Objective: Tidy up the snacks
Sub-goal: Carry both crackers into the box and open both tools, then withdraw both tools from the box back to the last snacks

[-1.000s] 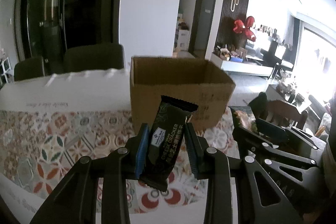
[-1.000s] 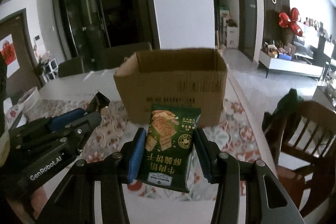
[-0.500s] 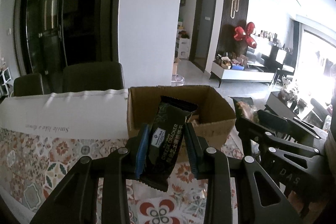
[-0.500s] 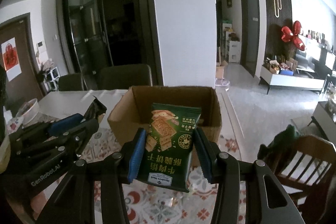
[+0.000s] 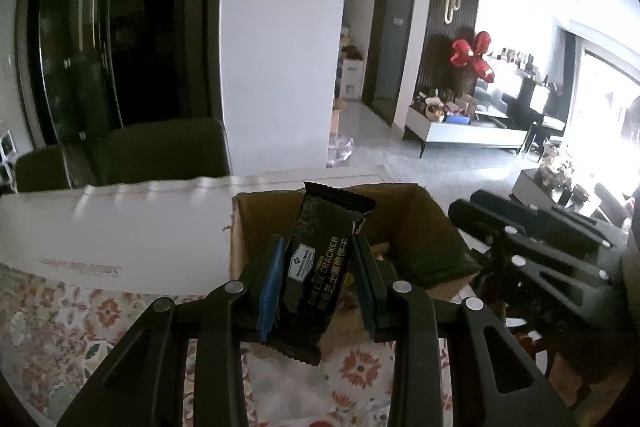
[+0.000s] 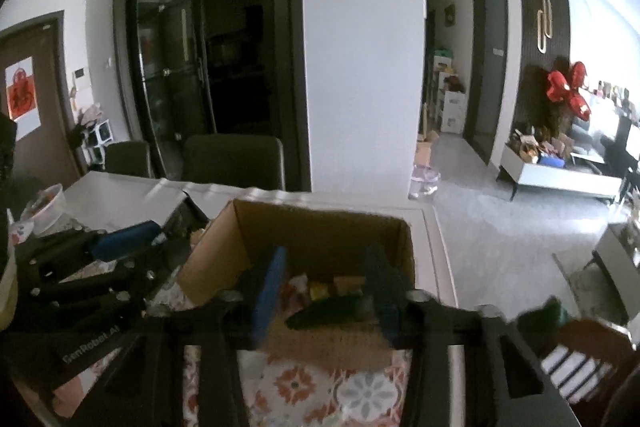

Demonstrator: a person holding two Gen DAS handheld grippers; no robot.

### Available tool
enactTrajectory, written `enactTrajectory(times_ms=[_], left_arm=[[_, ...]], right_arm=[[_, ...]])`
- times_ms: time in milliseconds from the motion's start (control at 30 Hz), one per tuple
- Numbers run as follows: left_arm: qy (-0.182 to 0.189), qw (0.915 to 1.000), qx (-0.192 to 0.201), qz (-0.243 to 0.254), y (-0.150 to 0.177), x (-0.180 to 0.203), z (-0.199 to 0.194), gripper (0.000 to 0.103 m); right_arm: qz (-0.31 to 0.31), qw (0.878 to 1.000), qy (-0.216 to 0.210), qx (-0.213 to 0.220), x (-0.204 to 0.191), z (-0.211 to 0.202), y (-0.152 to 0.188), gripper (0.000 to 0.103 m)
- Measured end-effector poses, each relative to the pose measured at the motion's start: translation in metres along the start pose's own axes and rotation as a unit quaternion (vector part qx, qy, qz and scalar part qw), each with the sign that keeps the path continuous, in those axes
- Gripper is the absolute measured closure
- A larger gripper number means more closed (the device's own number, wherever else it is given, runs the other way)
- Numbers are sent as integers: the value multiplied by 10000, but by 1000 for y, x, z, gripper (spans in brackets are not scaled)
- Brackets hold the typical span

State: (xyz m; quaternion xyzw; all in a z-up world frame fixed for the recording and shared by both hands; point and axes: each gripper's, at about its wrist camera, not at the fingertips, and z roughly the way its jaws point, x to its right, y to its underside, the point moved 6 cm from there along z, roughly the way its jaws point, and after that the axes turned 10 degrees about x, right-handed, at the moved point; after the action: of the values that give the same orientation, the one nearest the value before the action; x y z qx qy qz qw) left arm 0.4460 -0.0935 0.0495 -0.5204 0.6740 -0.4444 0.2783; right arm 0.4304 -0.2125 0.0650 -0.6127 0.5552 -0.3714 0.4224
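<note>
My left gripper (image 5: 316,247) is shut on a black cheese cracker packet (image 5: 320,267), held upright over the near edge of an open cardboard box (image 5: 404,203). My right gripper (image 6: 326,259) hangs over the same box (image 6: 320,227). Its jaws still stand apart and are closing. A green cracker packet (image 6: 332,309) lies tipped flat between them, touching only the right finger, low over the box's opening. Several other snacks lie inside the box. The right gripper (image 5: 520,239) shows at the right of the left wrist view, and the left gripper (image 6: 120,243) at the left of the right wrist view.
The box stands on a table with a flowered cloth (image 6: 296,383) and a white strip (image 5: 120,227) behind it. Dark chairs (image 6: 232,159) stand along the far side. A wooden chair (image 6: 580,347) is at the right, a white bowl (image 6: 44,207) at the far left.
Both grippers rose and moved forward until they hang over the box's opening. The green packet, upright in the right gripper before, now lies tipped flat. The left still holds the black packet.
</note>
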Motion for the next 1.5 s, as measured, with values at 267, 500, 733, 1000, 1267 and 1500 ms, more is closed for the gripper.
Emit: enactTrajectory(times_ms=[267,500,733,1000,1267,1500], left_arm=[[118,9972,-733,-127,3,-1,66,55],[-90,9979,-629,-81,6,5,56,35],[-324,9988,-304,207,13,12,22,29],[-279,9985,19,468,28,28,-15,29],[-193,9975,107,677,60,42,-43,29],[-34,9979,-168,618,97,51,-44,29]], right_arm=[[15,9997,16,-263,13,37,-5,81],[71,9994,97,-322,26,41,0,81],[177,9995,16,-243,33,21,13,67],[261,9995,-64,-148,33,-12,36,66],[337,9992,-117,-206,33,-36,69,60],[370,9986,-112,-373,34,-49,101,60]])
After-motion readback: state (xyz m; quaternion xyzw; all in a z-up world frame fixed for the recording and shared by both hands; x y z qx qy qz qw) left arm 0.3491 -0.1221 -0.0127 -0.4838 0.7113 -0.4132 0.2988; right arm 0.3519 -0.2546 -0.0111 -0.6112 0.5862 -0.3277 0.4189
